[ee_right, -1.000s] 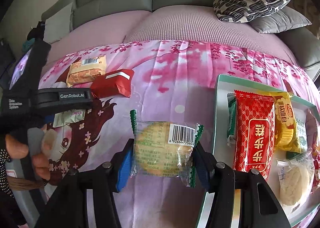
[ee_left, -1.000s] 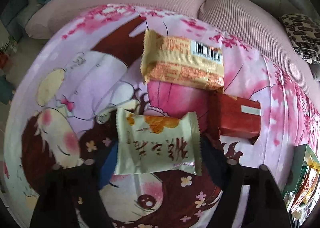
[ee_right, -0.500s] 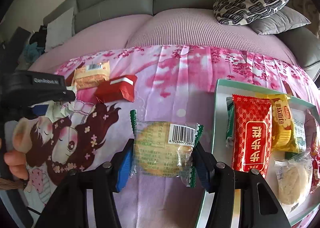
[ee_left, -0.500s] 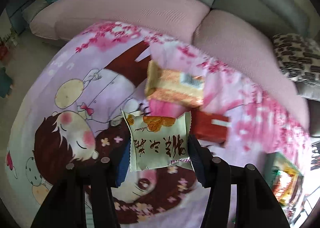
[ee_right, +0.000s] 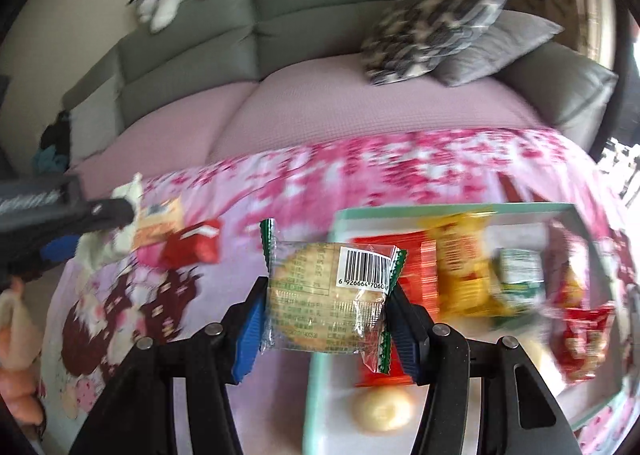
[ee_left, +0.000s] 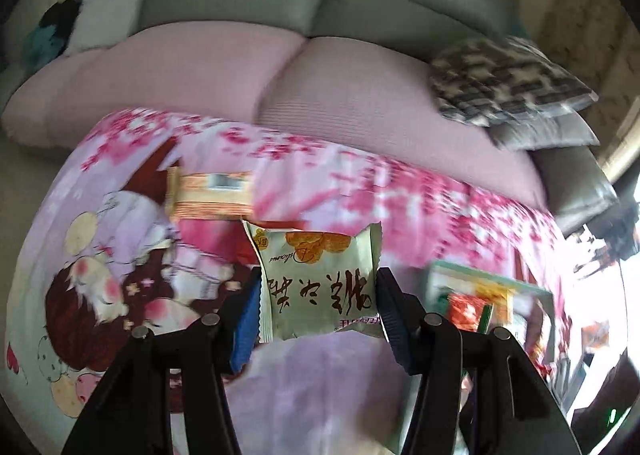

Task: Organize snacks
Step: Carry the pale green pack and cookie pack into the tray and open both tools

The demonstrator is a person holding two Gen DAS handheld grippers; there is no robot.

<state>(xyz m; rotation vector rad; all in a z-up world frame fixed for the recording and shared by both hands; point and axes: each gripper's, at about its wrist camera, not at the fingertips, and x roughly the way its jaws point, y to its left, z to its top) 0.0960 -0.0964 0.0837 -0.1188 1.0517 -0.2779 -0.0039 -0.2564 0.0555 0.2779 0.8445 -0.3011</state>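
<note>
Both grippers grip a snack clear of the blanket point(ee_right: 280, 175) — left gripper point(ee_left: 318, 303) the pale packet point(ee_left: 318, 279), right gripper point(ee_right: 326, 315) the clear cookie pack point(ee_right: 328, 299) — so place each flat in a free spot of the tray point(ee_right: 456, 208).

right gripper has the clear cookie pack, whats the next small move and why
Probably carry it a little further right over the tray and open there. The right gripper is shut on the clear cookie pack, which hangs above the tray's left rim, and bare tray floor shows just beyond, near the round pastry.
</note>
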